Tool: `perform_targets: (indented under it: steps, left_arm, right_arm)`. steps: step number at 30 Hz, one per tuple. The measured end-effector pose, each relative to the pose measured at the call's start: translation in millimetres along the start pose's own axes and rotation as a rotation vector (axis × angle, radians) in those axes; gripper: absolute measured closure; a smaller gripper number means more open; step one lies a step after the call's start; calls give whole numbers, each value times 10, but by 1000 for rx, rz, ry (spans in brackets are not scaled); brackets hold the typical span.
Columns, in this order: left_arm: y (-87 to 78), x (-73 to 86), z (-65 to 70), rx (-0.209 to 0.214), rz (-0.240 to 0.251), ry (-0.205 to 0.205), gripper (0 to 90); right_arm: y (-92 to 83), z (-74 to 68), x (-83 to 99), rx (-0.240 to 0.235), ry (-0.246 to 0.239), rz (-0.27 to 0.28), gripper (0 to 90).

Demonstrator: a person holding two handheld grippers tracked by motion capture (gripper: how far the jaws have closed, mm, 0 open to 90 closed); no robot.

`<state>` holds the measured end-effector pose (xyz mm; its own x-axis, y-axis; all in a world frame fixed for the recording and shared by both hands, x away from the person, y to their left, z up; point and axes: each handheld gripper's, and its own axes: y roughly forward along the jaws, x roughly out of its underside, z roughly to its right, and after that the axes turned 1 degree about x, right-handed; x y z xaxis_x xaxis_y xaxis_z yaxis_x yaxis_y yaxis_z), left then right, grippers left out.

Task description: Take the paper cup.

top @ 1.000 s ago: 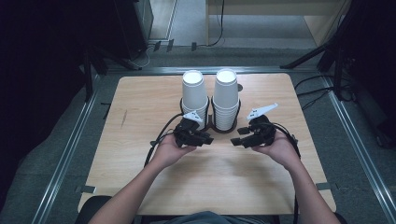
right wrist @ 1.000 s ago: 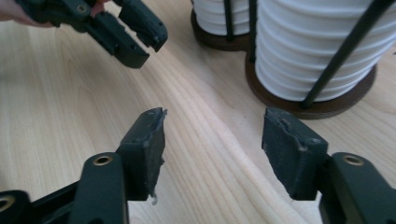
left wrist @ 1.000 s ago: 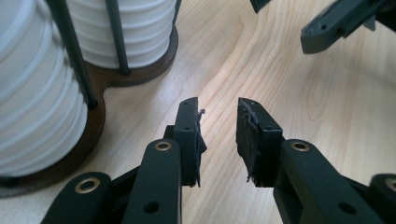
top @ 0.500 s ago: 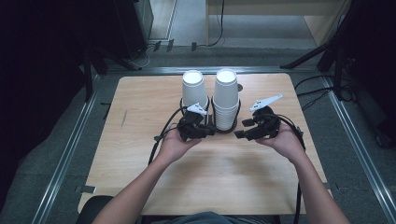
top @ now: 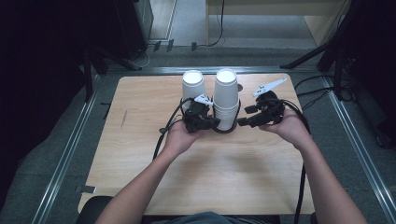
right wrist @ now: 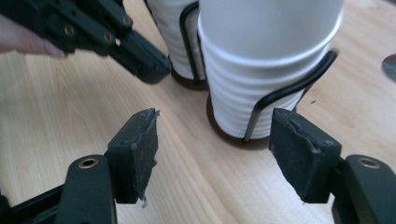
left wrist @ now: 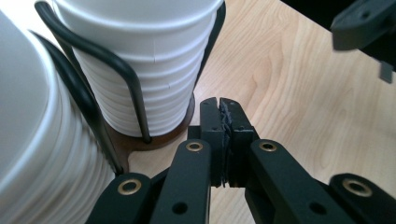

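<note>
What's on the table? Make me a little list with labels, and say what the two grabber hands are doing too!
Table: light wooden tabletop
Left stack: white ribbed paper cups in a black wire holder
Right stack: taller stack of white ribbed paper cups in a black wire holder
Left gripper: fingers shut, nothing between them, just in front of the stacks
Right gripper: fingers have just been opening, nothing between them, facing the right stack
</note>
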<state>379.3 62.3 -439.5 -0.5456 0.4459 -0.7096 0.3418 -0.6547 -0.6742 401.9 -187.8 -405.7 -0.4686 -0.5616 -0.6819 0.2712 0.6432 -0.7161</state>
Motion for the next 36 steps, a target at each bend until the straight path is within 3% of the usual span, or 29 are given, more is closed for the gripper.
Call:
perform_targets:
  steps: [4,8,11,18,28,36]
  left_arm:
    - [20,-65,22,-18,-4,2,895]
    - [37,-134,71,-69,-3,18,894]
    - [52,-169,97,-87,20,-14,895]
    - [62,-186,92,-130,38,-41,894]
    - [98,-176,43,-138,44,-59,893]
    - [99,-175,48,-144,43,-56,893]
  right_arm:
    - [-45,35,-113,4,-2,2,298]
    - [-67,72,-214,13,-9,2,283]
    - [-83,99,-279,12,0,16,272]
    - [-108,122,-459,24,-3,27,248]
    - [-82,128,-730,37,-34,43,216]
    - [1,115,-913,71,-49,18,189]
